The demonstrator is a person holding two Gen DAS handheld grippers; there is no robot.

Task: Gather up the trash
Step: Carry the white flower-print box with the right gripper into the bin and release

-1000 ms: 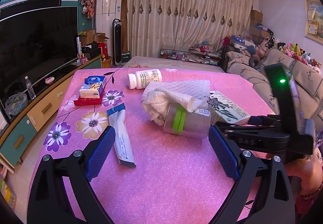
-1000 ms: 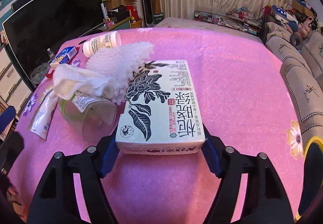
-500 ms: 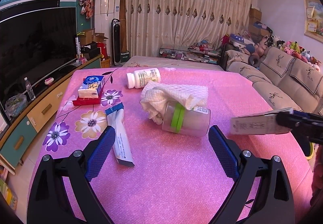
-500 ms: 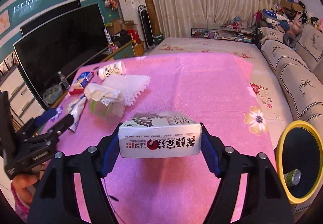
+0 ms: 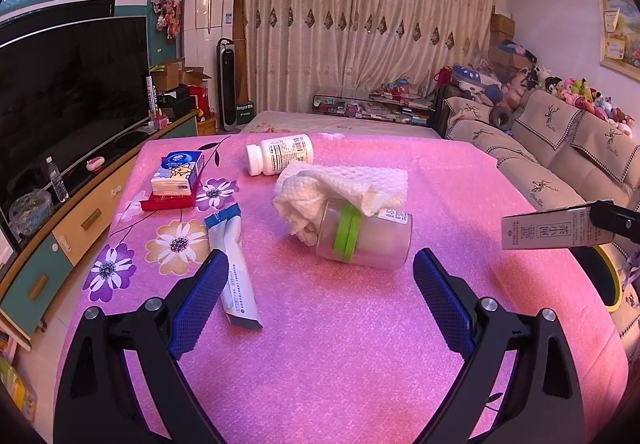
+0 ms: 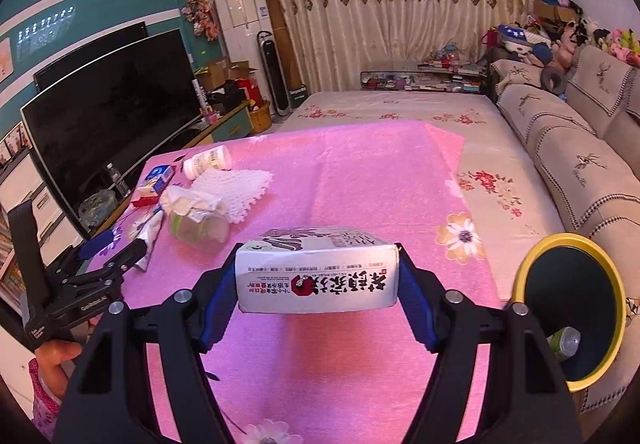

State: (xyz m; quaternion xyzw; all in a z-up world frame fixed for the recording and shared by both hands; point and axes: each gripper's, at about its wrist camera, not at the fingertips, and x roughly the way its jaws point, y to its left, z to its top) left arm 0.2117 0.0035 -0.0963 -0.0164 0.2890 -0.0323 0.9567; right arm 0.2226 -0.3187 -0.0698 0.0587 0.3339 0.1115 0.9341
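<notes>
My right gripper (image 6: 318,278) is shut on a white tea box (image 6: 320,276) with black flower print and holds it above the pink table (image 6: 360,172). The box also shows at the right edge of the left wrist view (image 5: 556,230). A yellow-rimmed bin (image 6: 572,316) with a can inside stands low to the right of the table. My left gripper (image 5: 320,304) is open and empty, low over the table. Ahead of it lie a clear jar (image 5: 366,240) with a green band, a crumpled paper towel (image 5: 316,192) and a white foam net (image 5: 380,178).
A toothpaste tube (image 5: 236,268) lies by the left finger. A white pill bottle (image 5: 280,158) and a blue tissue pack (image 5: 178,174) on a red tray lie further back. A TV (image 5: 68,92) stands left, a sofa (image 5: 560,148) right.
My right gripper lifted the tea box off the table, away from the jar, and carried it right and back toward the yellow bin. The left gripper has hardly moved.
</notes>
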